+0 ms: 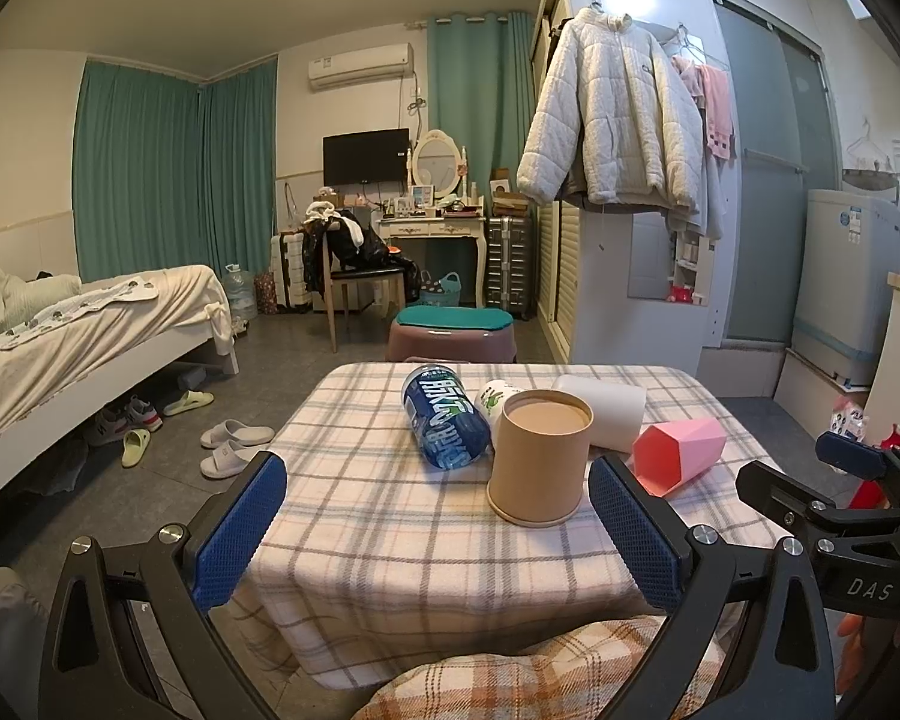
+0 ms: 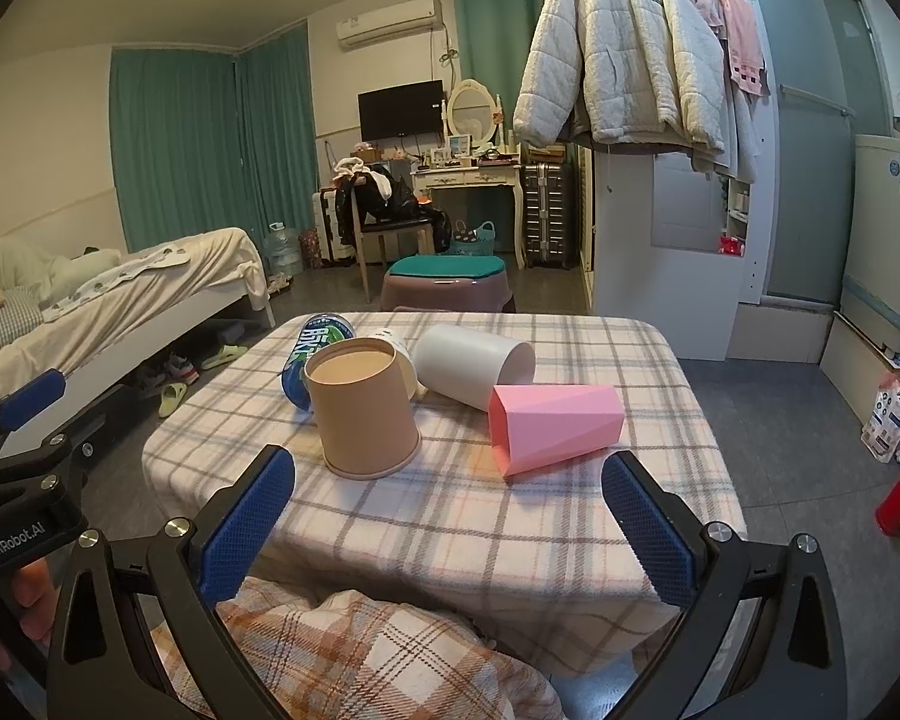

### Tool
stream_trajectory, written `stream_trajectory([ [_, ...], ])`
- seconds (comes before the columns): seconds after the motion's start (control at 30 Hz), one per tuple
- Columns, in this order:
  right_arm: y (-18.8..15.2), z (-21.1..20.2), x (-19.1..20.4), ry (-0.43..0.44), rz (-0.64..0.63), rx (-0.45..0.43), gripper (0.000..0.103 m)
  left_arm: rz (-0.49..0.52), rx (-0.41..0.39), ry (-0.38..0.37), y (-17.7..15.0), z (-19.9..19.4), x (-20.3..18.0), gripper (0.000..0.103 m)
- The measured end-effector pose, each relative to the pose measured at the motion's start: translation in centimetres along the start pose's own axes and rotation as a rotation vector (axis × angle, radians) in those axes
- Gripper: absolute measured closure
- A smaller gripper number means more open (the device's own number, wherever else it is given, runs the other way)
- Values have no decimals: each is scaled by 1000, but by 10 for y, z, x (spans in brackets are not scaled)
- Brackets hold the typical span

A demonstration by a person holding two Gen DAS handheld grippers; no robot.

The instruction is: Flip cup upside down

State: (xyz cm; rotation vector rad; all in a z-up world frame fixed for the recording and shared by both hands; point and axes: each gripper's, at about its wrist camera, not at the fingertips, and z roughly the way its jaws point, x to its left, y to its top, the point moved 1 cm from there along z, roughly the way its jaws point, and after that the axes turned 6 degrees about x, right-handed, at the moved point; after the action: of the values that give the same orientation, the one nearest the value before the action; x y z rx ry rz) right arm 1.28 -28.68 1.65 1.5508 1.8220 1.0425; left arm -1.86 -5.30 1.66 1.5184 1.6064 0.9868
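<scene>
A tan paper cup (image 1: 540,462) stands upside down, wide rim on the plaid tablecloth (image 1: 390,540), base up; it also shows in the right wrist view (image 2: 366,414). A pink faceted cup (image 1: 681,450) (image 2: 555,426) lies on its side to its right. A white cup (image 1: 606,411) (image 2: 474,363) lies on its side behind. My left gripper (image 1: 438,534) is open and empty, near the table's front edge, short of the tan cup. My right gripper (image 2: 447,522) is open and empty, short of the pink cup.
A blue can (image 1: 447,423) (image 2: 312,351) lies on its side left of the tan cup, with a small printed cup (image 1: 495,399) behind. A stool with a green cushion (image 1: 453,330) stands beyond the table. A bed (image 1: 90,324) is at left, a wardrobe (image 1: 624,276) at right.
</scene>
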Motion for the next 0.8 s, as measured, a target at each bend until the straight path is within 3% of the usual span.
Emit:
stream_trajectory([
  [0.8, -3, 5, 1, 3, 4, 14, 0, 4, 6, -7, -4, 0, -1, 0],
])
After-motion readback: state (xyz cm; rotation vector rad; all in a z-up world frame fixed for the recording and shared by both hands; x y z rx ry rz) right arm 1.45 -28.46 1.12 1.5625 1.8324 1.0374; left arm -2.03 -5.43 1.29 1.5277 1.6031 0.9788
